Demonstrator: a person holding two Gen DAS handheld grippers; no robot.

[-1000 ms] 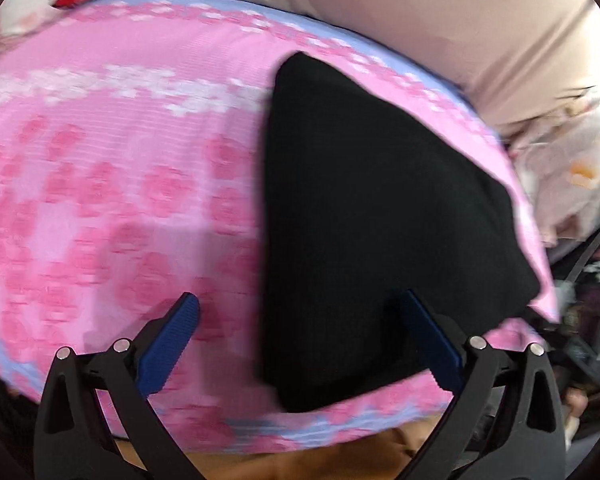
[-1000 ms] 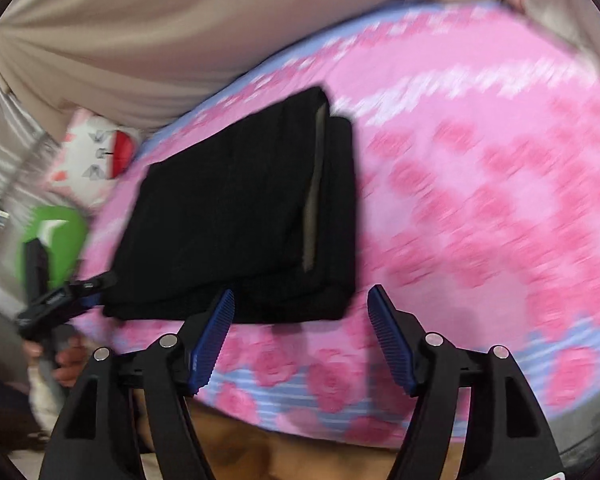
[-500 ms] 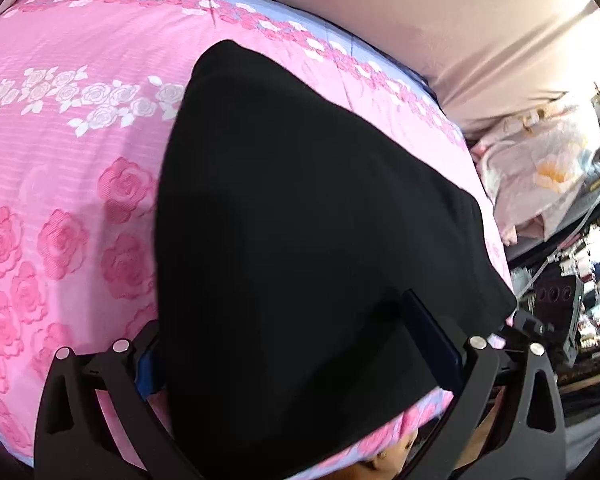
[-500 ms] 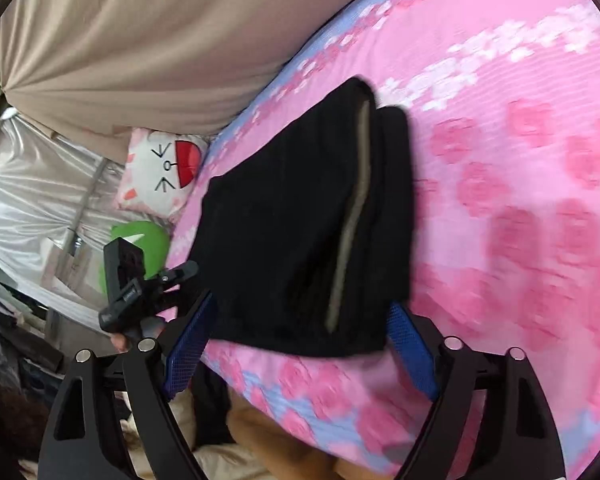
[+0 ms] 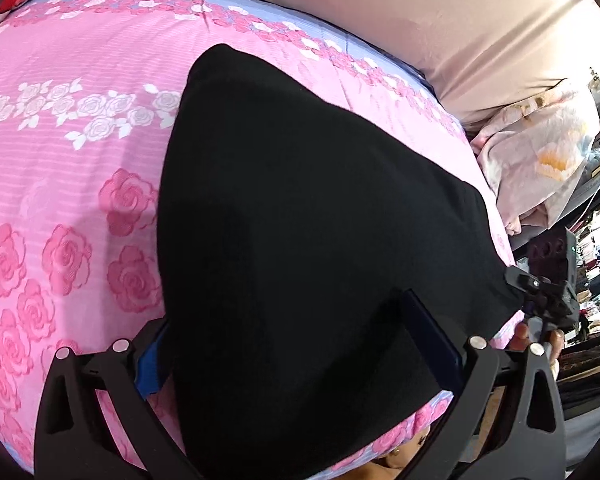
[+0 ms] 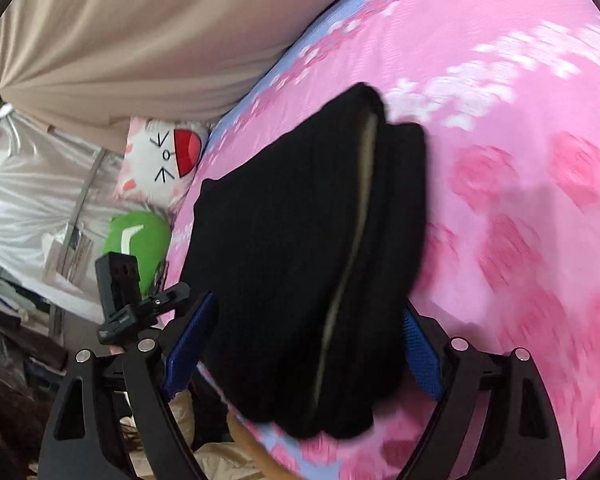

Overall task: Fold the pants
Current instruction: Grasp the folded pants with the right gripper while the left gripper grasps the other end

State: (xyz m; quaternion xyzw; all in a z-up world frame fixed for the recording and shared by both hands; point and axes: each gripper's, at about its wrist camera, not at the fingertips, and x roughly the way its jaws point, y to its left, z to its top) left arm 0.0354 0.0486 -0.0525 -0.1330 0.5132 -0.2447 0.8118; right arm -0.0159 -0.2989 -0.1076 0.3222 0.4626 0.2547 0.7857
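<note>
Left hand-held gripper (image 5: 296,356) points steeply down at the bed, jaws spread wide, blue pads either side of the near end of the folded black pants (image 5: 312,240). Left pad mostly hidden behind the fabric edge, right pad lies over the black cloth. Can't tell whether the pads press on the fabric; looks like straddling, no pinch visible.

Right hand-held gripper (image 6: 304,344) jaws wide and opening, pants (image 6: 300,272) between the blue pads, pads not squeezing the cloth. Frame is motion-blurred on the right half.

Pants: folded into a thick black stack, lying flat on the pink rose-print bedspread (image 5: 60,184), near the bed's front edge. In the right wrist view a tan strip of lining or waistband (image 6: 352,248) shows along the fold between layers, running from far end to near end.

Each view catches the other tool's black camera mount at the bed edge: (image 5: 548,296) in the left view with fingers (image 5: 520,334) of a hand below it, (image 6: 124,296) in the right view.

Background: beige curtain (image 6: 140,40) behind the bed, white cat-face pillow (image 6: 160,160), green plush (image 6: 136,240), pale floral bedding (image 5: 540,152) heaped at the bed's right side.
</note>
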